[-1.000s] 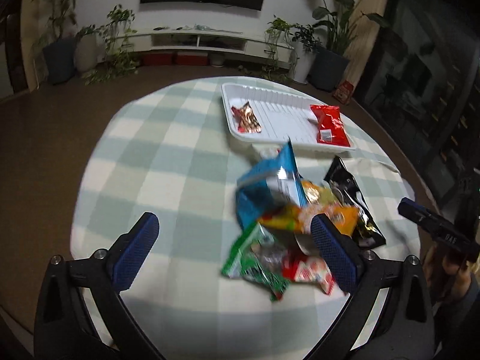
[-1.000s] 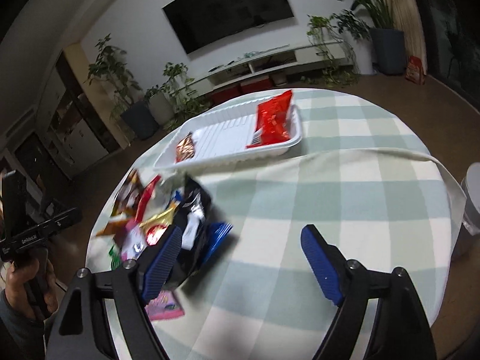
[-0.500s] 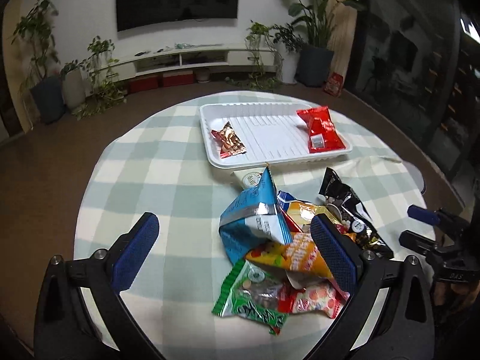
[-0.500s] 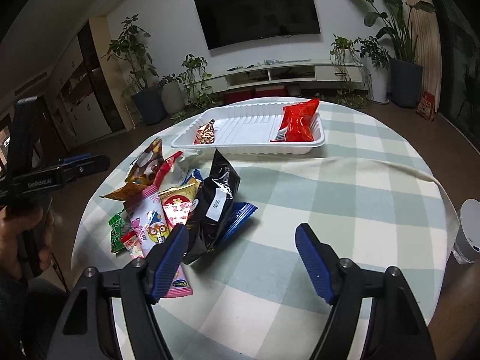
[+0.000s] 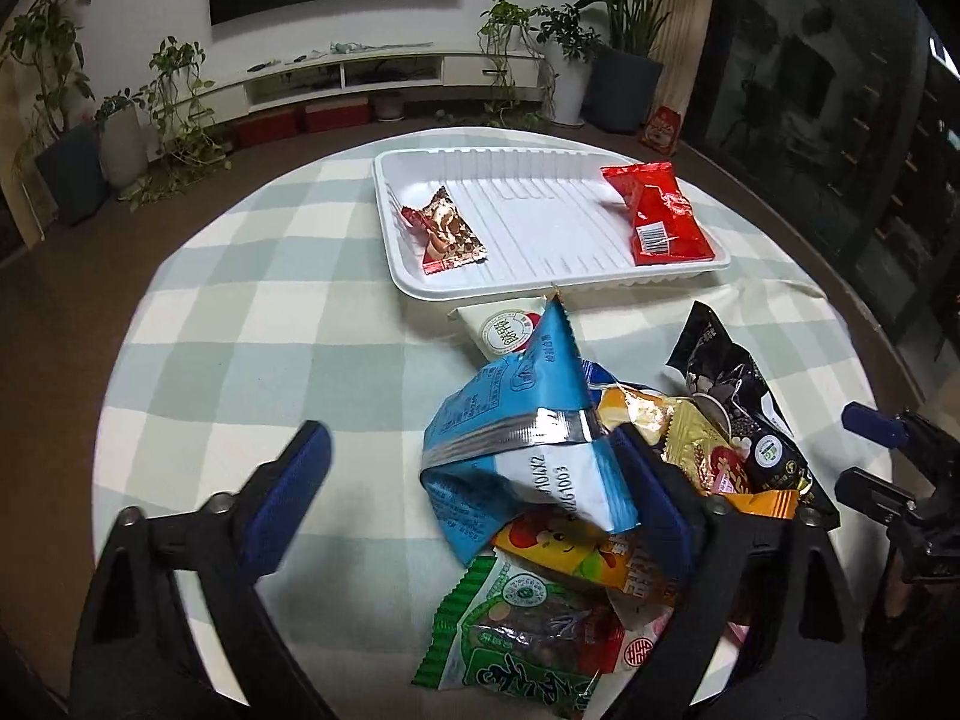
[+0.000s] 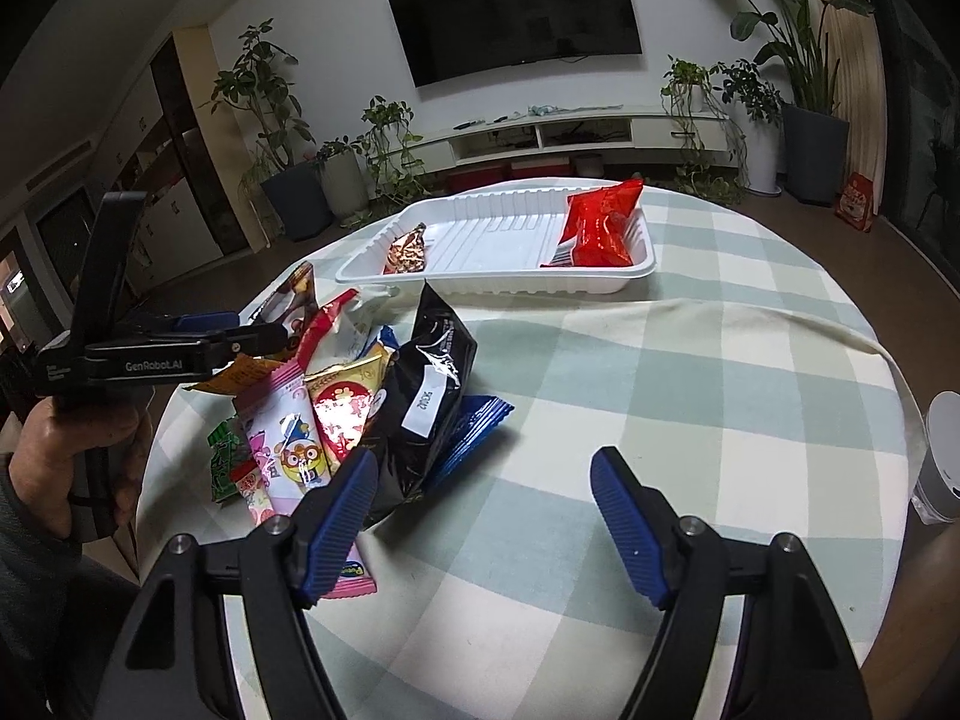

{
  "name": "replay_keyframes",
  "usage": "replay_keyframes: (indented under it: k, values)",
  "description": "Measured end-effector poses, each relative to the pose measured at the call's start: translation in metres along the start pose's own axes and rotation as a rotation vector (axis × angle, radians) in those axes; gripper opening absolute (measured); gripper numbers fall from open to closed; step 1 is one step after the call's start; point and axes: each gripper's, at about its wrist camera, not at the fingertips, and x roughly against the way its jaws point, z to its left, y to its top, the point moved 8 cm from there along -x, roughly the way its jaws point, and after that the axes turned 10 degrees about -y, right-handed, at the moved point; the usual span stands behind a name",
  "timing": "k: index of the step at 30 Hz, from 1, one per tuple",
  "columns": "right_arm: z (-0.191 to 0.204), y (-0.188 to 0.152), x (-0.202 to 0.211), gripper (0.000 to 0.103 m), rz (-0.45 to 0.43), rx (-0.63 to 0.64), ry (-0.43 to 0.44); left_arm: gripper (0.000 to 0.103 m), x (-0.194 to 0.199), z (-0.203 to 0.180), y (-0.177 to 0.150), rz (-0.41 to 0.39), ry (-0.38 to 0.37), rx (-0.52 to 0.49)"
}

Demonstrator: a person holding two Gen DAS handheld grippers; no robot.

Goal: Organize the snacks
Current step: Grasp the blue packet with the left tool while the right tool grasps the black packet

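A white tray (image 5: 540, 222) at the table's far side holds a brown-red snack (image 5: 444, 231) and a red packet (image 5: 660, 216); the tray also shows in the right wrist view (image 6: 498, 240). A pile of snack bags lies in front of it, with a light blue bag (image 5: 528, 420), a black bag (image 5: 732, 396) and a green packet (image 5: 516, 636). My left gripper (image 5: 474, 498) is open, low over the pile, the blue bag between its fingers. My right gripper (image 6: 480, 510) is open and empty beside the black bag (image 6: 426, 390).
The round table has a green-and-white check cloth (image 5: 270, 324). A white cup (image 6: 942, 456) stands at the table's right edge. A TV unit and potted plants line the far wall. In the right wrist view the left gripper (image 6: 180, 342) hangs over the pile's left side.
My left gripper has moved forward and down toward the pile, so the blue bag now sits between its fingers. My right gripper has moved closer to the black bag.
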Motion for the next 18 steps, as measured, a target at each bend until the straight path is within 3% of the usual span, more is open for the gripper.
replay_keyframes:
  k: [6,18]
  values:
    - [0.005,-0.001,-0.001,0.077,0.005,0.009,0.004,0.057,-0.015,0.006,-0.005,0.025,-0.060,0.016]
    - [0.000,0.002,-0.001,0.074,-0.012,0.000,-0.011,0.051,-0.015,0.008,-0.010,0.007,-0.068,0.035]
